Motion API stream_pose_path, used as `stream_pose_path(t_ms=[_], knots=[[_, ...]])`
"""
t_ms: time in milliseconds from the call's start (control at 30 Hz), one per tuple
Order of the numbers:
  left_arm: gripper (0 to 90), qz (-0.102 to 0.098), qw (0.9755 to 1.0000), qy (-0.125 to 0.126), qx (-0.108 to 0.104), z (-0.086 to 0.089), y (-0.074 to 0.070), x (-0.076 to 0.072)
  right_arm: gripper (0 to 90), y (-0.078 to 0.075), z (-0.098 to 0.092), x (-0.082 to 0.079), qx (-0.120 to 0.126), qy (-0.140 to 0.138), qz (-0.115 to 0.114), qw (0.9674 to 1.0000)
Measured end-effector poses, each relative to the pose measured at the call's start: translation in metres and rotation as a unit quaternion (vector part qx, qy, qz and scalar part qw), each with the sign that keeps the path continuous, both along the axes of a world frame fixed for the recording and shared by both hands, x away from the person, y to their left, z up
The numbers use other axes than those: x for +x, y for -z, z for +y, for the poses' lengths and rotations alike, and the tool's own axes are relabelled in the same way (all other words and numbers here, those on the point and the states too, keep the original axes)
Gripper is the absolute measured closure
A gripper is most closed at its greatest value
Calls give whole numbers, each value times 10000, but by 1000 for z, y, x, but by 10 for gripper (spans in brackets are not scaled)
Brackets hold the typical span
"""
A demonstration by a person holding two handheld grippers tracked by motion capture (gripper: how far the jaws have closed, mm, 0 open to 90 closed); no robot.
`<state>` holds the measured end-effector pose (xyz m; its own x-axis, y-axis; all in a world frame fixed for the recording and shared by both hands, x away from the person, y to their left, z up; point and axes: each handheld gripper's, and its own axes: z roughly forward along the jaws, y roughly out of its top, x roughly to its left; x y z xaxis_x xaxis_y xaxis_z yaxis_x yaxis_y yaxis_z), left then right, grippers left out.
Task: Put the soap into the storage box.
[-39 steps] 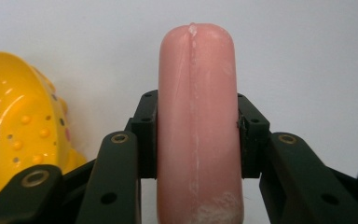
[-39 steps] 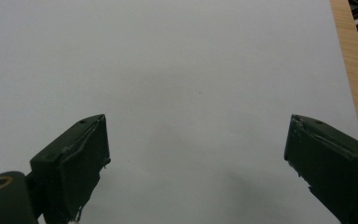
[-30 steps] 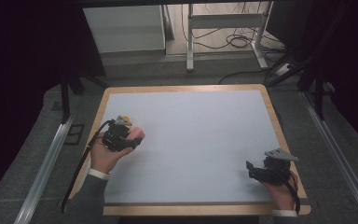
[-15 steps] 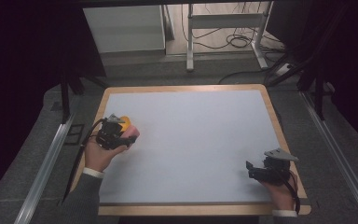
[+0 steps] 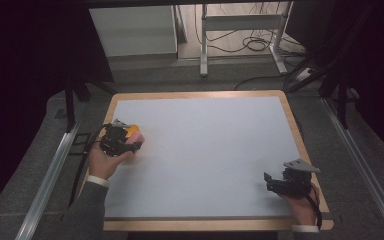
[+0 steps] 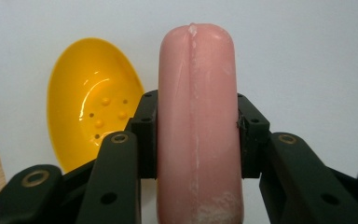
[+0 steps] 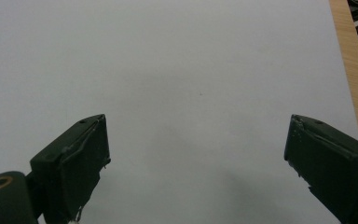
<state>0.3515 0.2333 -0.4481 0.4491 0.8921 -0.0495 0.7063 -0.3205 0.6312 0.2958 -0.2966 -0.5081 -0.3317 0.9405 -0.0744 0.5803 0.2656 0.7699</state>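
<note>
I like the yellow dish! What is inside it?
The oval yellow plastic dish holds nothing visible: just small bumps and drain holes. The left tongs, gripping a pink rounded soap bar, hide its lower edge.

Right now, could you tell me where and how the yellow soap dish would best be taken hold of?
Probably by the rim of the yellow soap dish, with one jaw inside the bowl and one outside. It is a shallow oval with a thin raised edge. The right hand-held gripper is open and free, while the left hand-held gripper is clamped on the pink soap bar.

A wood-edged table (image 5: 290, 115) bears a pale mat (image 5: 210, 150) and a yellow dish (image 6: 81, 102).
</note>
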Motion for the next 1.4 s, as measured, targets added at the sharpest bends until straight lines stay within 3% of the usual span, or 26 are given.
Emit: stream_pose_path(t_ms=[500, 733, 1400], knots=[[601, 10, 9996, -281, 7, 15, 5, 15, 63, 0, -1, 0, 20, 35, 9, 10000], [601, 109, 9991, -401, -84, 22, 9, 23, 63, 0, -1, 0, 5, 37, 11, 10000], [601, 457, 9963, -726, -7, 30, 30, 51, 62, 1, -2, 1, -30, 52, 19, 10000]])
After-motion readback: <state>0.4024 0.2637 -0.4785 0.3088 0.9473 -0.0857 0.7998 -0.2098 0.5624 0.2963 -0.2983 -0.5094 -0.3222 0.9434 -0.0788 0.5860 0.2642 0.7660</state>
